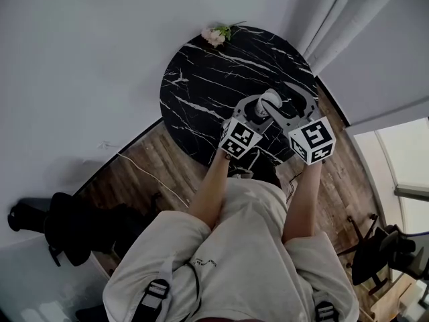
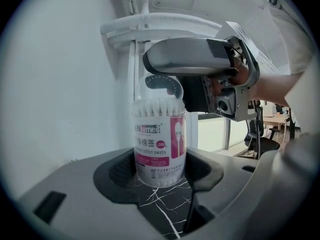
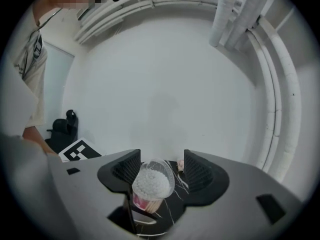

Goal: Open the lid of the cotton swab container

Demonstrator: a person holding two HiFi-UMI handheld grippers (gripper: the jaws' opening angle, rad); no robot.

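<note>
Cotton swab container (image 2: 159, 149) stands upright on the black marble table (image 1: 201, 92), toward the near edge and well apart from the flowers (image 1: 216, 35) at the far rim. Left gripper (image 2: 160, 170) is low around the container's body, and its pads look pressed to both sides, so we read it as clamped on. Right gripper (image 3: 161, 166) hangs over the top, jaws apart. The clear lid (image 3: 154, 176) sits between them and is not touched, with swab heads showing through it. The lid appears seated, though we cannot tell whether any edge has lifted. We judge the step in hand to be taking hold of the lid. We would bring the right jaws down level until the pads span the lid's rim only, not the tub wall below. We would close gently, since clear plastic may flex or slip. Then pull straight up while the left grip holds the base down. A tilted pull risks tipping the tub and spilling swabs.
</note>
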